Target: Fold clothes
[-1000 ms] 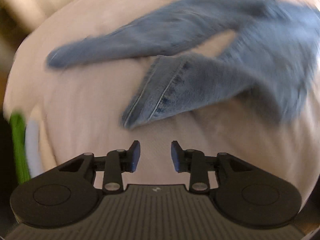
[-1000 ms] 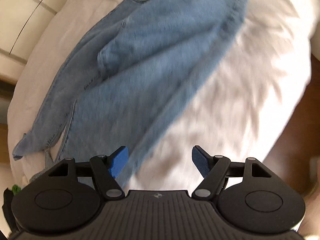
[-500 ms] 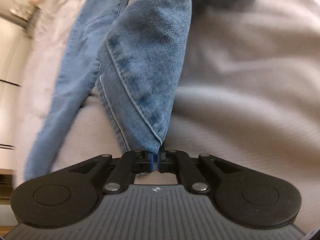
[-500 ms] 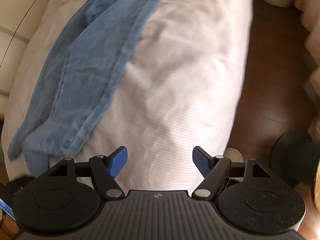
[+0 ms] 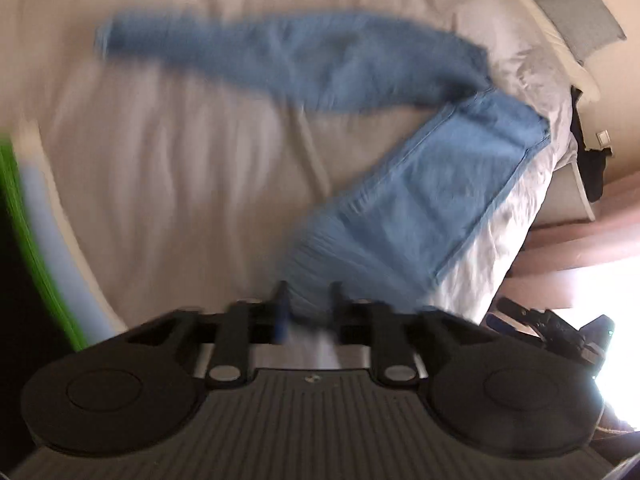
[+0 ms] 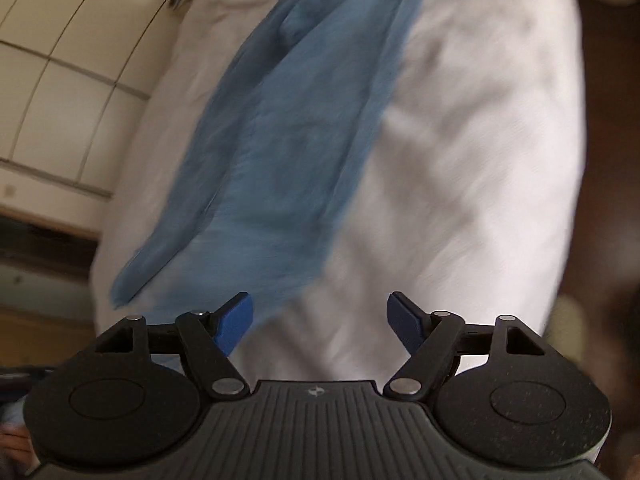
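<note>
Jeans spread across the bed, both grippers above.
We see the jeans (image 5: 432,184) right of centre; left gripper (image 5: 308,308) opening around a hem, right gripper (image 6: 320,320) apart, empty.

Both grippers share one build: the left gripper (image 5: 307,312) and right gripper (image 6: 320,322) have black linkage arms, silver pivot screws, blue pads, round housings, and a ribbed grey deck bearing a small logo.

A pair of light blue jeans (image 5: 432,184) is spread on a white bed (image 5: 180,168), legs bent into a V, one hem lying near the bed's edge.
</note>
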Action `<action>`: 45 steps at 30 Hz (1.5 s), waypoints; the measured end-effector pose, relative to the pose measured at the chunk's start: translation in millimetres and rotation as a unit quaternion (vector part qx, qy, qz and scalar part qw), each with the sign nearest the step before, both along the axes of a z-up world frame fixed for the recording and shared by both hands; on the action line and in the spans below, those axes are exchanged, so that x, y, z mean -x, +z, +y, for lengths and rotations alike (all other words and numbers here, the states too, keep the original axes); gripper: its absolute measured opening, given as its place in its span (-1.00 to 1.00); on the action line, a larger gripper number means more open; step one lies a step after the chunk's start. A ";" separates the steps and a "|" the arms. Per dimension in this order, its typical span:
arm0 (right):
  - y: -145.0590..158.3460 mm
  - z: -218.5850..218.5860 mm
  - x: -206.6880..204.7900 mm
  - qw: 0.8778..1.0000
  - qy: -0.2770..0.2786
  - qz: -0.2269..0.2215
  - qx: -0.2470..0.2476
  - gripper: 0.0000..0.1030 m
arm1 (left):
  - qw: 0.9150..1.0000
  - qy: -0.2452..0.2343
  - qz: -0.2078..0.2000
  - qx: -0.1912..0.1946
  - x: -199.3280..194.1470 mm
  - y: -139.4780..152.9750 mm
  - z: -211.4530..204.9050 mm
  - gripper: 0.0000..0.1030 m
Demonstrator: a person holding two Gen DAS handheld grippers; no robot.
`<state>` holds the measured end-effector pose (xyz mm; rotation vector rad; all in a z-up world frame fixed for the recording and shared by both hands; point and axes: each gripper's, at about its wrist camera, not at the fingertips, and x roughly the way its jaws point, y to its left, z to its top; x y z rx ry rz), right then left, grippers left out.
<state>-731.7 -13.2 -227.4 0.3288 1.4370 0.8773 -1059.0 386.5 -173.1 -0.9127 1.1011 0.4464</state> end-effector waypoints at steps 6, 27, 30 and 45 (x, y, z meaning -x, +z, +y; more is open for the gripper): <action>-40.2 13.6 32.6 0.988 -0.032 0.149 -0.020 0.50 | 0.987 0.143 0.006 0.069 35.6 -75.4 -28.9 -0.11; -42.3 91.5 76.1 0.991 0.044 0.127 0.014 -0.94 | 0.982 0.186 -0.043 -0.001 88.5 -41.0 -78.0 -0.87; -21.3 87.7 95.5 0.987 0.100 0.126 0.013 -0.94 | 0.988 0.146 -0.006 -0.047 100.3 -30.8 -89.8 -0.84; -26.5 72.6 88.8 0.978 0.136 0.090 0.129 -0.15 | 0.990 0.108 0.085 -0.023 123.3 -63.7 -97.0 -0.77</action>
